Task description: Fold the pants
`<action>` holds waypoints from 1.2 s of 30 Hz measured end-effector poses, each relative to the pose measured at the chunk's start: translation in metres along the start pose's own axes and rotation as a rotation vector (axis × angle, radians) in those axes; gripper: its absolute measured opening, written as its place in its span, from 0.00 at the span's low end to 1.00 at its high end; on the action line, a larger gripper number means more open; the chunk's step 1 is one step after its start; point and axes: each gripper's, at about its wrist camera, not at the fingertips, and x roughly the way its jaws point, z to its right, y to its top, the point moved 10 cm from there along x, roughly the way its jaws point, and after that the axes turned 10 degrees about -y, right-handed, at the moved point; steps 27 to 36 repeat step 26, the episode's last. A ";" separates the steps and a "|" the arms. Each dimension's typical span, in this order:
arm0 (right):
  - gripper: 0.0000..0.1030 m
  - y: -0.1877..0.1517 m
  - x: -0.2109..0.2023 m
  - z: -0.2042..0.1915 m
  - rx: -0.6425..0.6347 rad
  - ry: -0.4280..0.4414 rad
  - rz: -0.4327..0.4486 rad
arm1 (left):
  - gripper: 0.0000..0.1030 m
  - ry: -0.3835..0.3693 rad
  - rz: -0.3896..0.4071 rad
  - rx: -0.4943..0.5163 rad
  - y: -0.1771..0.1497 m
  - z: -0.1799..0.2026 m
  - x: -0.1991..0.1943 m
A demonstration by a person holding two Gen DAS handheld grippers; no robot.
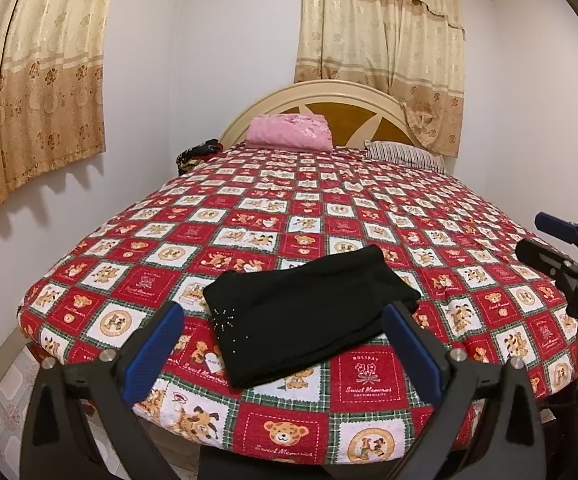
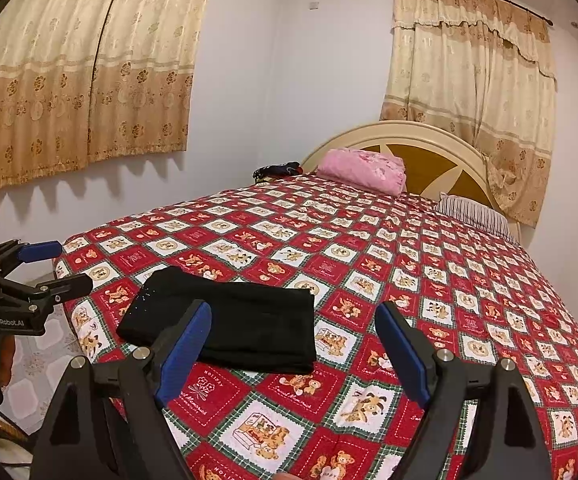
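Black pants (image 1: 301,316) lie folded into a compact rectangle near the foot of the bed, with small sparkly studs on one corner. They also show in the right wrist view (image 2: 229,328). My left gripper (image 1: 285,344) is open and empty, held just above and in front of the pants. My right gripper (image 2: 293,352) is open and empty, to the right of the pants above the bedspread. The right gripper also shows at the right edge of the left wrist view (image 1: 545,240), and the left gripper at the left edge of the right wrist view (image 2: 57,268).
The bed is covered by a red and white teddy-bear bedspread (image 1: 369,208). A pink folded blanket (image 1: 289,130) and a striped pillow (image 1: 405,154) lie by the headboard (image 1: 329,92). Dark clothes (image 1: 199,154) sit at the far left. Curtains hang on the walls. Tiled floor (image 2: 49,356) lies left of the bed.
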 end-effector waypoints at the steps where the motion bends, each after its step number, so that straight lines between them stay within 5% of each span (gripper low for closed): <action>1: 0.83 0.000 0.000 0.000 -0.001 -0.002 0.000 | 1.00 -0.003 0.003 0.007 0.001 0.000 0.000; 36: 0.83 -0.002 -0.001 -0.006 -0.060 -0.012 0.017 | 1.00 -0.032 0.046 0.022 0.017 0.004 0.001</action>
